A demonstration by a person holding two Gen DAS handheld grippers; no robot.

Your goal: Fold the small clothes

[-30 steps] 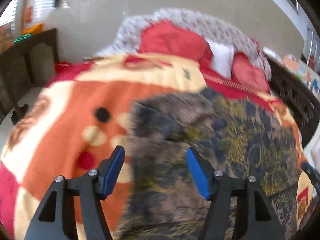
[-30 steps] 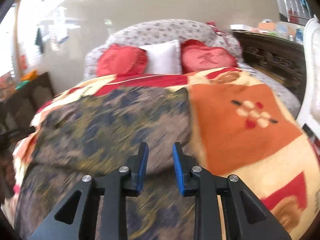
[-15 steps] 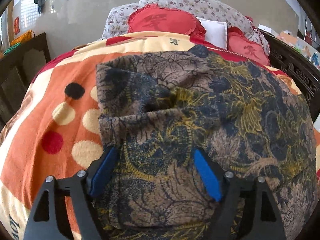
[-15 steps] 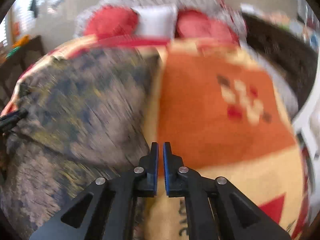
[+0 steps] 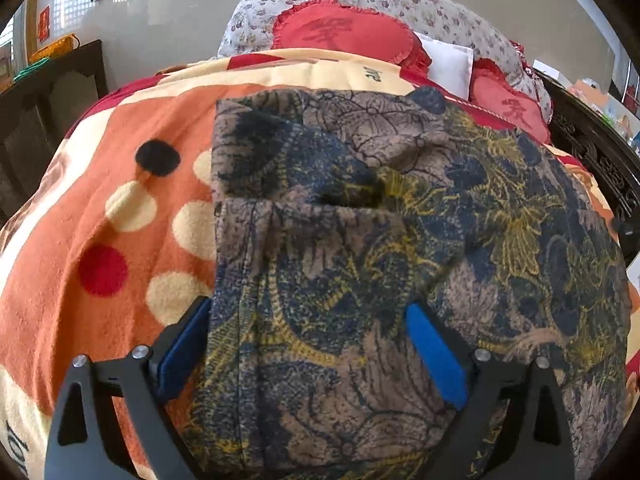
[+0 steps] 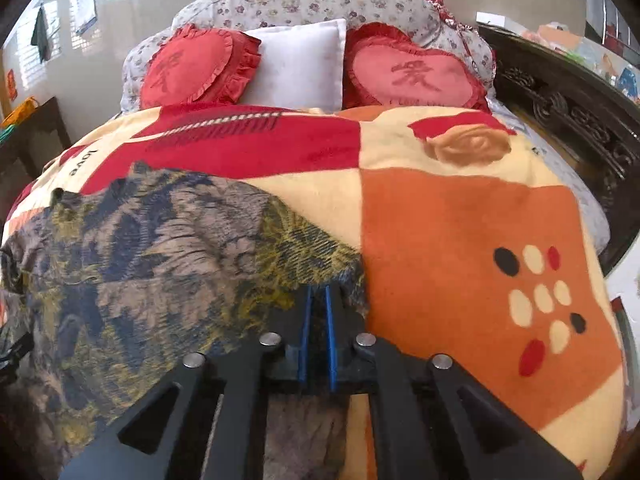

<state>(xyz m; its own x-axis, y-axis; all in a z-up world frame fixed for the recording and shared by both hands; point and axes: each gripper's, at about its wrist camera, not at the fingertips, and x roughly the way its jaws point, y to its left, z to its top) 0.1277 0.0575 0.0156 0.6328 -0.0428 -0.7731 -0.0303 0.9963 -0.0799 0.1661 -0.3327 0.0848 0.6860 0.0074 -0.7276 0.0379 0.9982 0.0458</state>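
A brown, navy and yellow patterned garment [image 5: 360,248] lies spread on the bed, with a fold across its left part. My left gripper [image 5: 308,332] is open, its blue pads straddling the garment's near left edge, cloth bunched between them. In the right wrist view the garment [image 6: 160,264] covers the left half of the bed. My right gripper [image 6: 316,312] is shut on the garment's near right edge, with cloth between the pads.
The bed carries an orange, cream and red blanket [image 6: 460,240]. Two red heart cushions [image 6: 404,72] and a white pillow [image 6: 300,64] lie at the head. A dark carved bed frame [image 6: 572,120] runs along the right. Dark furniture [image 5: 48,96] stands at the left.
My right gripper closed from open and now pinches the garment's right edge. My left gripper moved forward over the garment's left edge, staying open.
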